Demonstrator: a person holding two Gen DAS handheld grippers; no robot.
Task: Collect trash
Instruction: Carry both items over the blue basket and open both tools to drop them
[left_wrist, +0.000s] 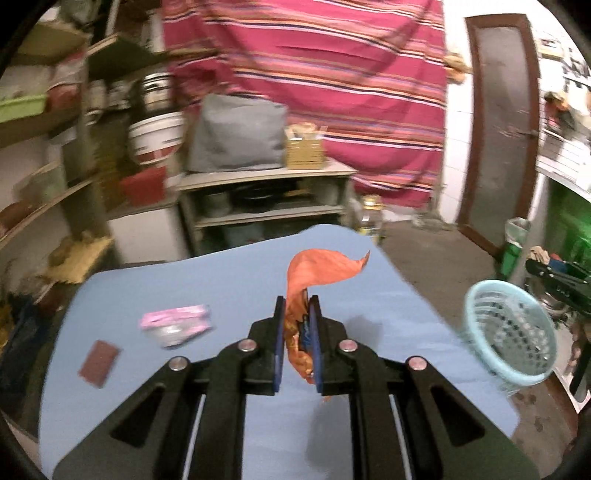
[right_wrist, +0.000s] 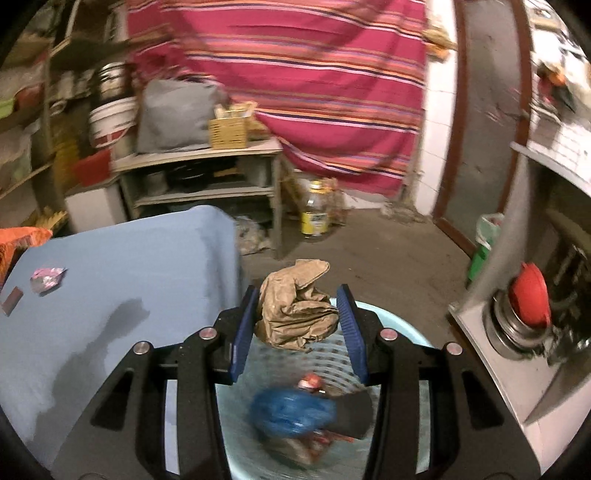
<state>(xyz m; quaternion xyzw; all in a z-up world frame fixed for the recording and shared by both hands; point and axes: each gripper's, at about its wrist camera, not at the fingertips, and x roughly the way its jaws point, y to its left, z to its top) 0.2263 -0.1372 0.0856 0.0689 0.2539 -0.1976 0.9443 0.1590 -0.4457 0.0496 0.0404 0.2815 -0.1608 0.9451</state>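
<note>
Room: striped red cloth (left_wrist: 332, 74) is hanging behind a cluttered grey shelf unit (left_wrist: 266, 177); both views are blurring with motion
Table: blue-covered table (left_wrist: 184, 280) is filling the left wrist view and showing only at the left edge of the right wrist view
Left gripper: left gripper (left_wrist: 298, 321) is pinching an orange wrapper (left_wrist: 317, 269) between nearly closed blue pads, the wrapper curling up above the fingertips, over the table
Right gripper: right gripper (right_wrist: 299, 314) is clamping a crumpled brown paper bag (right_wrist: 295, 306) with pads partly spread around it, above the basket
Basket: light blue basket (right_wrist: 399, 325) is sitting directly under the right gripper; only this view is showing its contents, a blue bag (right_wrist: 291, 410) and reddish scraps
Left view only: basket is appearing off the table's right edge, open side tilted toward the camera
Remaining trash: pink wrapper (left_wrist: 175, 325) and small brown packet (left_wrist: 99, 363) are lying on the table, near each other
</note>
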